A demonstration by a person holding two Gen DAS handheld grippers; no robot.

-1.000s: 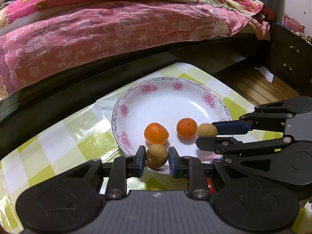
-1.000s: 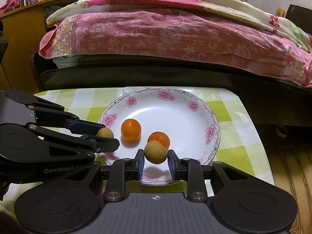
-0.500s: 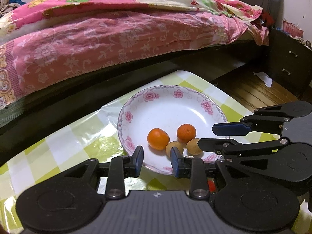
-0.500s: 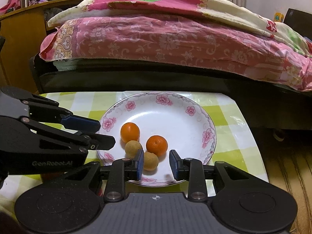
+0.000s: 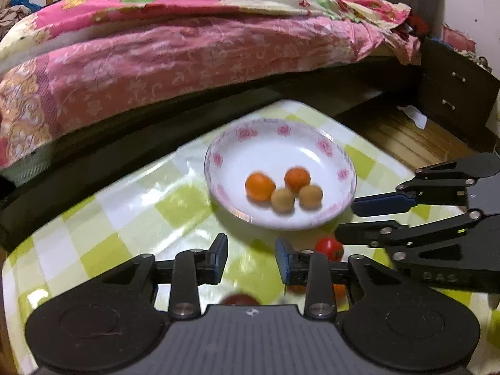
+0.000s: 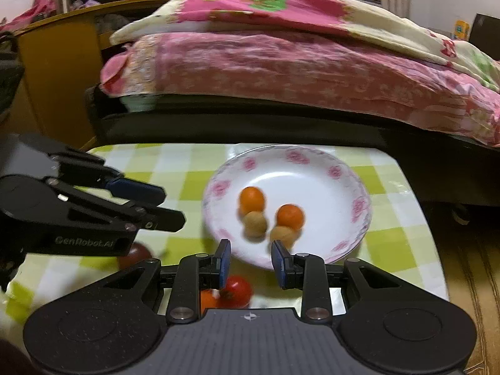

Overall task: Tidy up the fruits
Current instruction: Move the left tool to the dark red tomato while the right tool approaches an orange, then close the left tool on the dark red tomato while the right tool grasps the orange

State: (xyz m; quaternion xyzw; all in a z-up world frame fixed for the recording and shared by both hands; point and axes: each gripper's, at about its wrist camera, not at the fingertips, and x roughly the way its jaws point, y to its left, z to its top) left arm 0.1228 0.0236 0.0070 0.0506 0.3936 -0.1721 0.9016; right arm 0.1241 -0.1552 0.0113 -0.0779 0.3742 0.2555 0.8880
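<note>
A white plate with pink flowers (image 5: 275,143) (image 6: 315,168) holds two oranges (image 5: 260,186) (image 5: 297,180) and two brown longans (image 5: 282,199) (image 5: 310,196), also seen in the right wrist view (image 6: 255,224) (image 6: 282,236). My left gripper (image 5: 251,256) is open and empty, back from the plate's near rim. My right gripper (image 6: 250,264) is open and empty at the plate's near edge. A red tomato (image 5: 328,247) (image 6: 237,290) lies on the cloth near the grippers.
The table has a green and white checked cloth (image 5: 131,206). A dark red fruit (image 6: 136,254) and an orange fruit (image 6: 207,301) lie on it near me. A bed with a pink quilt (image 5: 187,50) stands behind. A dark drawer unit (image 5: 453,93) is at the right.
Both grippers let their longans go into the plate, opened, and drew back and up. The two longans now rest beside the oranges.
</note>
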